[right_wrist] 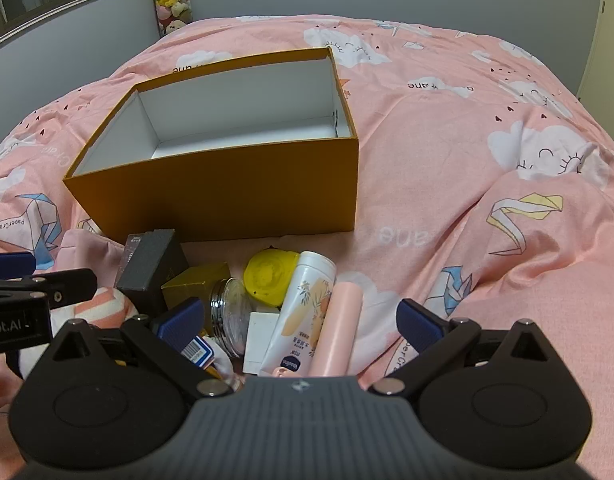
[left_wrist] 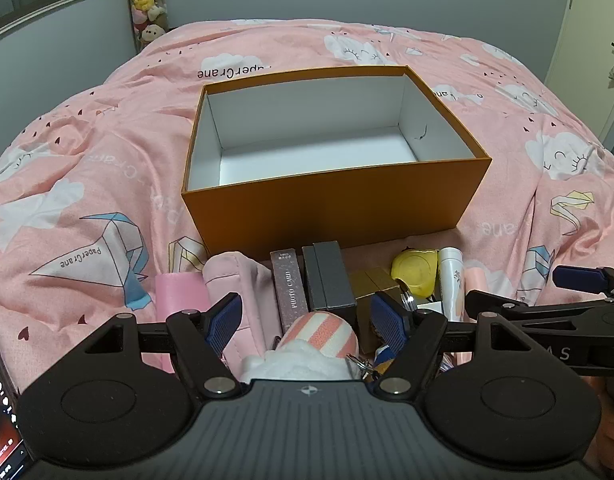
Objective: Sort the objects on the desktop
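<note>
One orange box (left_wrist: 331, 216), open-topped with a white interior, is sitting on the bed's pink quilt (left_wrist: 87, 168), its long axis running left to right across the left wrist view. Lying just in front of its near wall are one "PHOTO CARD" box (left_wrist: 289, 290), one dark grey box (left_wrist: 331, 280), one gold box (right_wrist: 197, 284), one yellow disc (right_wrist: 269, 280), one white lotion tube (right_wrist: 303, 312) and one pink tube (right_wrist: 337, 330), the two tubes lying side by side with their long axes pointing toward the orange box. The left gripper (left_wrist: 307, 320) is hovering with jaws spread wide around a pink-striped plush (left_wrist: 321, 334), not closing on it, and the right gripper (right_wrist: 301, 322) is likewise gaping wide over the tubes, gripping nothing.
</note>
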